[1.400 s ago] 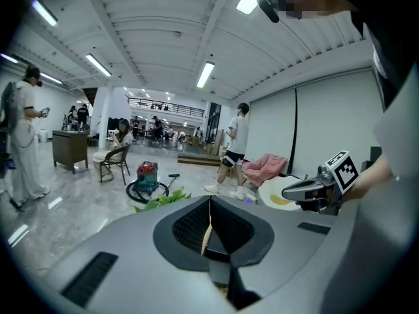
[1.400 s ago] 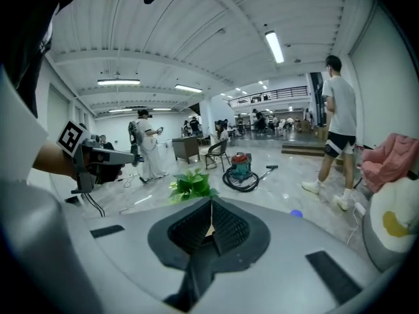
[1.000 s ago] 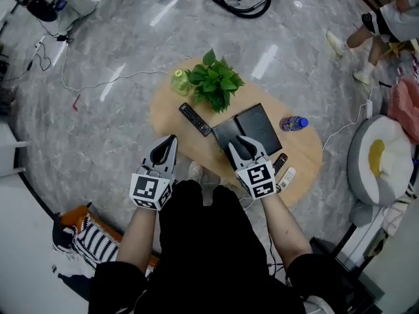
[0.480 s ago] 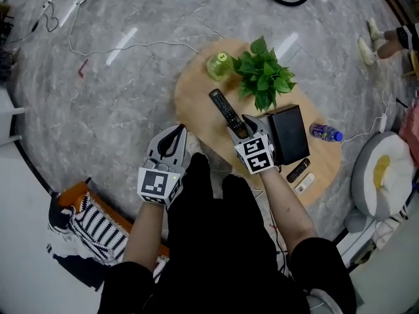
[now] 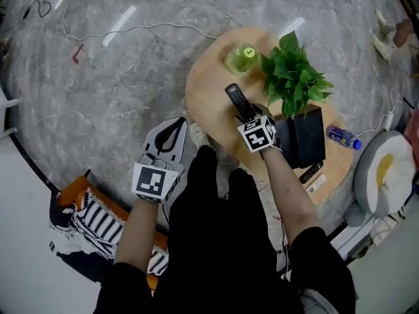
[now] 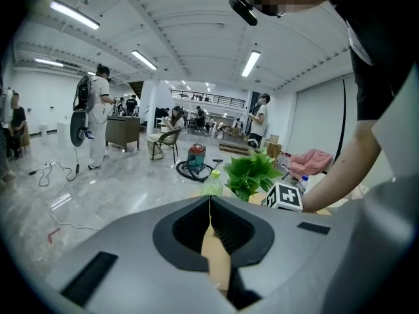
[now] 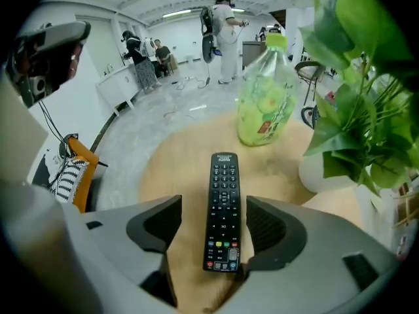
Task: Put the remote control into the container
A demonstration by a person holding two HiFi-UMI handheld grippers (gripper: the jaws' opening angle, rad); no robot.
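A long black remote control (image 5: 238, 101) (image 7: 223, 208) lies lengthwise on the round wooden table (image 5: 206, 90). My right gripper (image 5: 249, 116) (image 7: 213, 220) points steeply down over its near end. Its jaws have just been opening, and they stand wide on either side of the remote without touching it. The container, a black open box (image 5: 308, 136), stands just right of that gripper. My left gripper (image 5: 174, 125) (image 6: 209, 205) hangs shut and empty above the floor, left of the table.
A green drink bottle (image 5: 241, 57) (image 7: 265, 97) and a potted plant (image 5: 296, 77) (image 7: 360, 103) stand beyond the remote. Two more remotes (image 5: 312, 174) and a purple bottle (image 5: 343, 137) lie right of the box. A striped cloth (image 5: 91, 231) lies on the floor.
My right gripper has swung from above the black box to the long remote, dropped toward it and opened its jaws. The left gripper has drifted down and away from the table edge.
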